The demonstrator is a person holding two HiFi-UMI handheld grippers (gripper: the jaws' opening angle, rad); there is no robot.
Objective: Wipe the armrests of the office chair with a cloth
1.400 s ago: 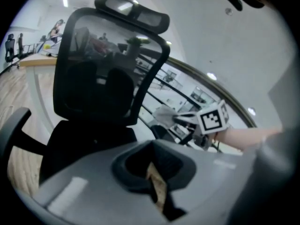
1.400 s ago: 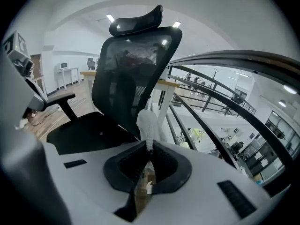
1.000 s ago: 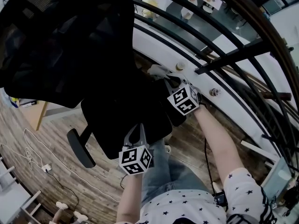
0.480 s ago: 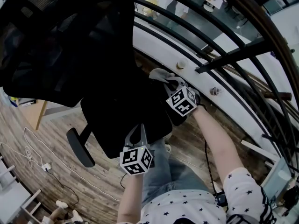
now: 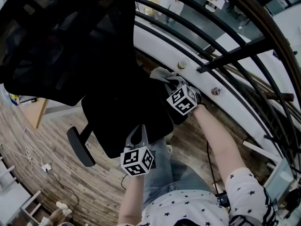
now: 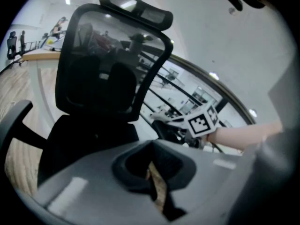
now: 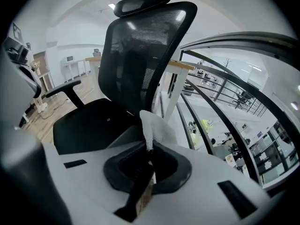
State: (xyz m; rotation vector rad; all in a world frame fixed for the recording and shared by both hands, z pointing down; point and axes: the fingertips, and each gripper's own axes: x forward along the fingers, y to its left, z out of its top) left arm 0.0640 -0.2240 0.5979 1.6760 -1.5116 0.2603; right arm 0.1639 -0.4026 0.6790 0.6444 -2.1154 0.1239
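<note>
A black office chair (image 5: 127,102) with a mesh back (image 7: 140,55) stands in front of me. Its left armrest (image 5: 80,147) sticks out at the lower left. My right gripper (image 5: 168,81) is shut on a pale cloth (image 5: 162,74), which lies over the chair's right side where the right armrest is mostly hidden. In the right gripper view the cloth (image 7: 152,125) stands up from the jaws of the right gripper (image 7: 149,146). My left gripper (image 5: 138,134) hovers at the seat's front edge, shut with nothing in it. The left gripper (image 6: 152,172) looks towards the chair back.
A curved white railing with black bars (image 5: 211,65) runs close behind the chair's right side. A white cable (image 5: 61,166) and a plug lie on the wooden floor at the left. My legs are just below the seat.
My right gripper has shifted a little with the cloth at the chair's right side, and more cloth shows. The left gripper has stayed put.
</note>
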